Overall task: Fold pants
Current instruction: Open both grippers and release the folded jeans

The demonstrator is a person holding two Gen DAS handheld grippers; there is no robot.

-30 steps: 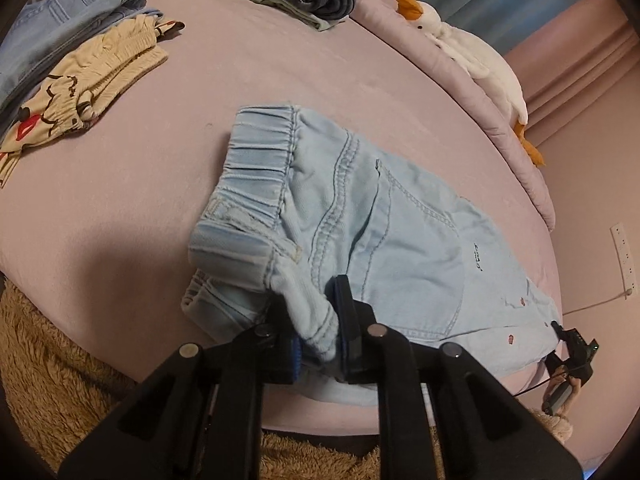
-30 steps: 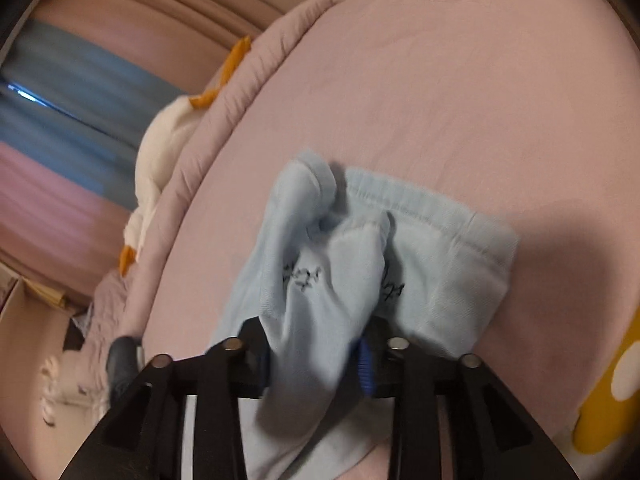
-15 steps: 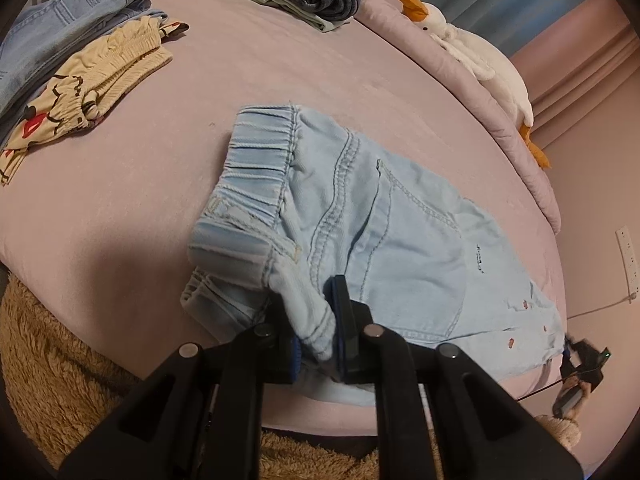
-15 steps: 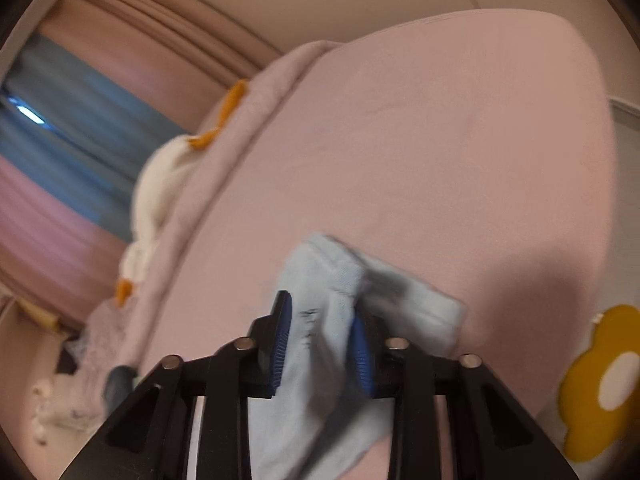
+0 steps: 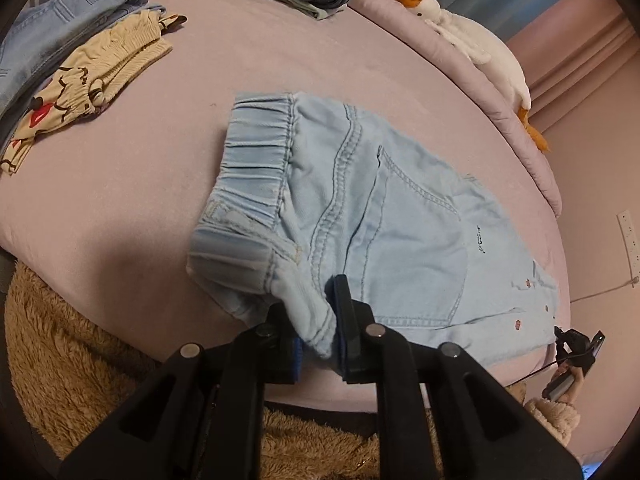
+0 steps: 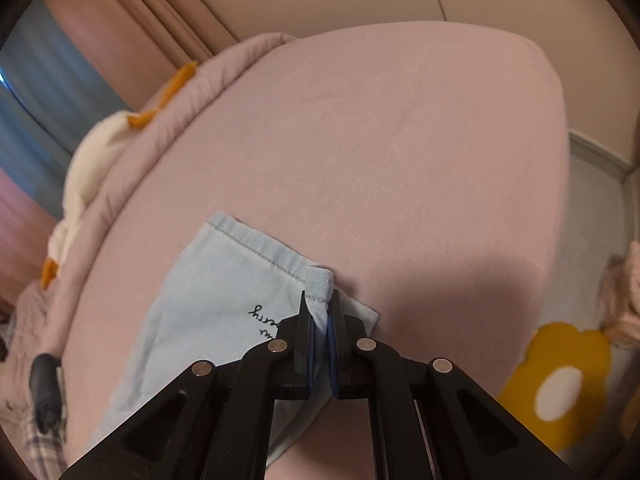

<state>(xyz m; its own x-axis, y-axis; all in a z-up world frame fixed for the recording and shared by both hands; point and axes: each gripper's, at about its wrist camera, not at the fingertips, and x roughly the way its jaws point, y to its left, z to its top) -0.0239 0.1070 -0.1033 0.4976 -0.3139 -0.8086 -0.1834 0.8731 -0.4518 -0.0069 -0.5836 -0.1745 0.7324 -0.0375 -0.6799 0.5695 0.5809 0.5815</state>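
Pants lie flat on pink bed; left gripper clamped on waistband corner, right gripper just closed on thin hem corner, which may slip out under tension.

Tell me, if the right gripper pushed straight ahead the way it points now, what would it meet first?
The right gripper, its jaws having just been closing, is shut on the hem corner of the light blue pants. Straight ahead lies only the bare pink bed sheet; it would probably press into that first, though depth is unclear.
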